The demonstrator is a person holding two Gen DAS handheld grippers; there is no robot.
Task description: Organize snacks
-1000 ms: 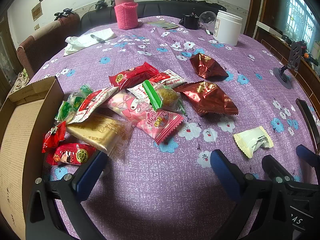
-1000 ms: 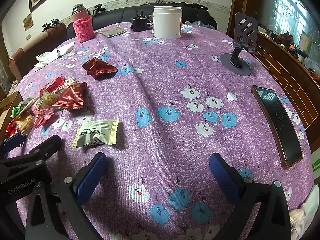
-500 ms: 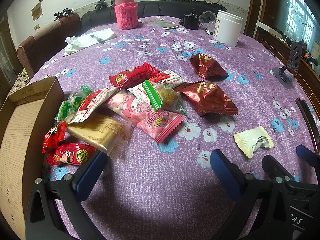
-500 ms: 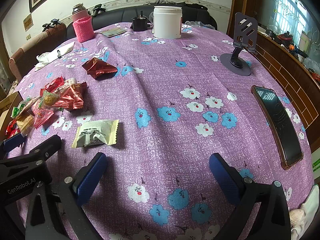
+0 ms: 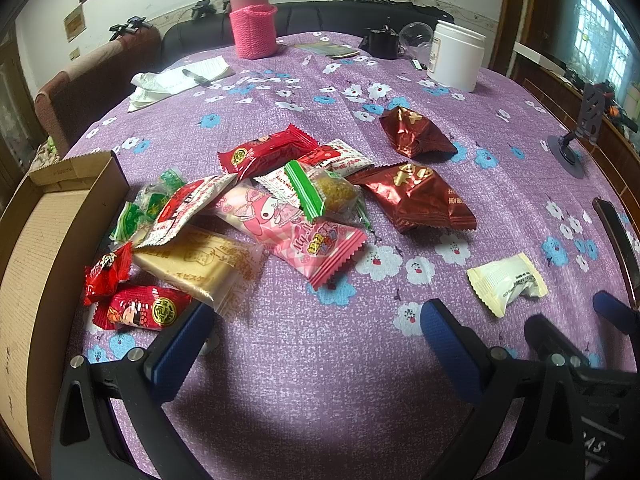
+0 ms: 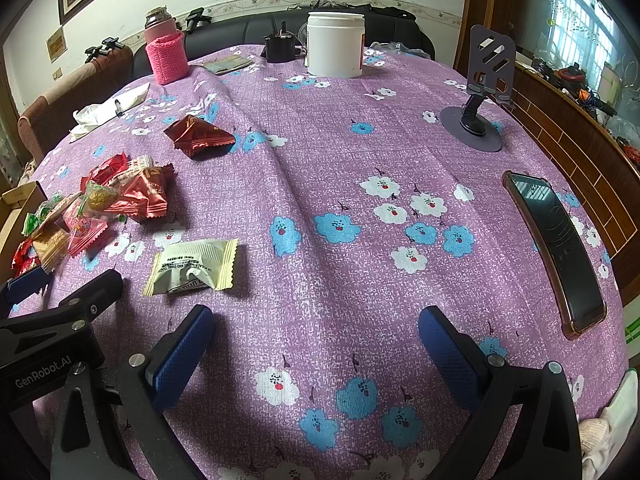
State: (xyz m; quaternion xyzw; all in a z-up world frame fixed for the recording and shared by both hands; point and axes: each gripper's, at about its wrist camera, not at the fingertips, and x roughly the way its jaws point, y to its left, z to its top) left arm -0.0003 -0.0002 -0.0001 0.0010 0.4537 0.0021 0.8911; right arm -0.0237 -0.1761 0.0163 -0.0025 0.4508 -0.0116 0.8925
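Several snack packets lie in a pile [image 5: 256, 208] on the purple flowered tablecloth: a pink one [image 5: 296, 228], a tan biscuit pack [image 5: 196, 260], small red ones [image 5: 140, 312] and a dark red foil bag [image 5: 416, 196]. Another foil bag [image 5: 412, 132] [image 6: 198, 136] lies farther back. A cream packet [image 5: 506, 282] [image 6: 192, 266] lies apart. An open cardboard box [image 5: 44, 240] sits left of the pile. My left gripper [image 5: 316, 332] hovers open just before the pile, empty. My right gripper [image 6: 316, 336] is open over bare cloth, the cream packet just ahead of its left finger.
A phone [image 6: 556, 248] lies near the table's right edge, a phone stand [image 6: 480, 120] behind it. At the back stand a white jar [image 6: 335, 46], a pink-sleeved flask [image 5: 252, 20], a black object [image 5: 382, 42], and papers with a pen [image 5: 180, 80]. Sofa and chairs surround the table.
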